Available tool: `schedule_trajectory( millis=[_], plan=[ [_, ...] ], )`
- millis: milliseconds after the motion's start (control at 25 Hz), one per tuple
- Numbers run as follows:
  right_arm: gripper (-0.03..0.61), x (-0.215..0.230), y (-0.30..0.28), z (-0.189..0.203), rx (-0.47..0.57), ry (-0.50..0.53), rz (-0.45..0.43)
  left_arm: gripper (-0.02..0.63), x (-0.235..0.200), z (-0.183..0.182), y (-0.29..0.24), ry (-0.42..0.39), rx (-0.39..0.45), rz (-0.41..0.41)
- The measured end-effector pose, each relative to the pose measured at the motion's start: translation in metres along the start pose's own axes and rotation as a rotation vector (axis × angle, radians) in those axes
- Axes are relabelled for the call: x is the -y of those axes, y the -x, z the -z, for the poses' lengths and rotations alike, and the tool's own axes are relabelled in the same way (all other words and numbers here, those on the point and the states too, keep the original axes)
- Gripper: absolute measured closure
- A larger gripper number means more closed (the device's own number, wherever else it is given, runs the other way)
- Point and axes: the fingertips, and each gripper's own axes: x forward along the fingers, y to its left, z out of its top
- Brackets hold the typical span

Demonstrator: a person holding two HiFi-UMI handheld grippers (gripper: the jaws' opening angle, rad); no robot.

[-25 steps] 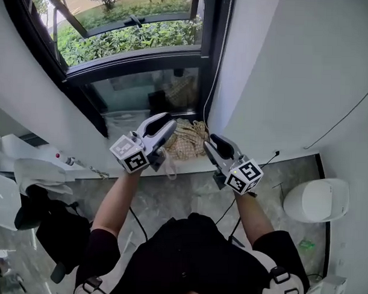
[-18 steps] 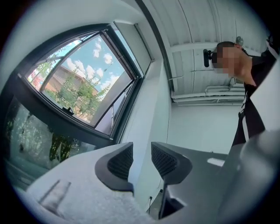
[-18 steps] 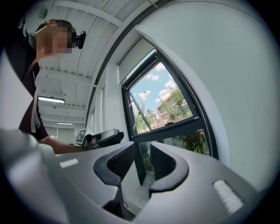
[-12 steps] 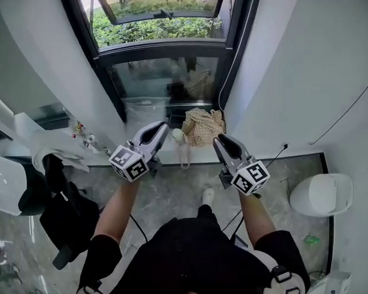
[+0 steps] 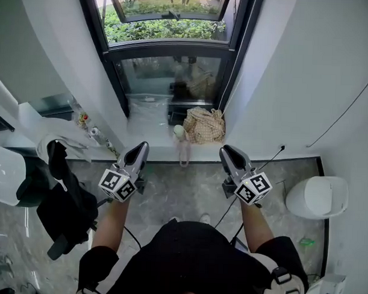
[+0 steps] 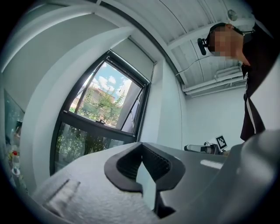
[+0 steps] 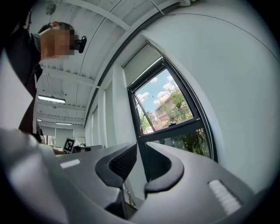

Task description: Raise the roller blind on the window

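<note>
Nearest me, the left gripper [image 5: 142,148] is pressed together on nothing. The right gripper [image 5: 226,151] has just been closing to a narrow gap, which is also empty. Both are held level and well short of the window sill [image 5: 205,152]. A dark cable [image 5: 227,212] trails across the floor by the person's feet, and I'd say a careless step could snag it. On the sill, a woven bag [image 5: 204,125] and a small pale bottle [image 5: 179,132] sit right below the thin cord [image 5: 233,76] that runs down the right side of the window [image 5: 164,28]. If that cord swings, or a tong reaches for it clumsily, the bottle could be knocked off the ledge. Farthest off, the roller blind [image 7: 142,64] shows only as a short grey band at the top of the window, so it looks nearly fully raised. Neither tong holds the cord, so only the blind's own catch keeps it up. If that catch slips, the blind could run back down.
</note>
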Motion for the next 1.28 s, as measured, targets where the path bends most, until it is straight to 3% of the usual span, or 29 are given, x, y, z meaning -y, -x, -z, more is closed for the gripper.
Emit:
schedule_trajectory(
  millis=[320, 600, 880, 1280],
  plan=[
    [0.580, 0.024, 0.041, -0.009, 0.010, 0.002, 0.019, 0.620, 0.032, 0.007, 0.000, 0.005, 0.032, -0.074],
    [0.581, 0.027, 0.059, -0.010, 0.007, 0.032, -0.004, 0.620, 0.054, 0.016, -0.012, -0.027, 0.011, -0.087],
    [0.581, 0.025, 0.060, -0.010, 0.004, 0.030, -0.022, 0.620, 0.075, 0.024, -0.020, -0.035, -0.001, -0.039],
    [0.581, 0.029, 0.051, -0.012, 0.007, 0.014, -0.035, 0.620, 0.070, 0.028, -0.025, -0.008, 0.010, -0.028]
  ],
)
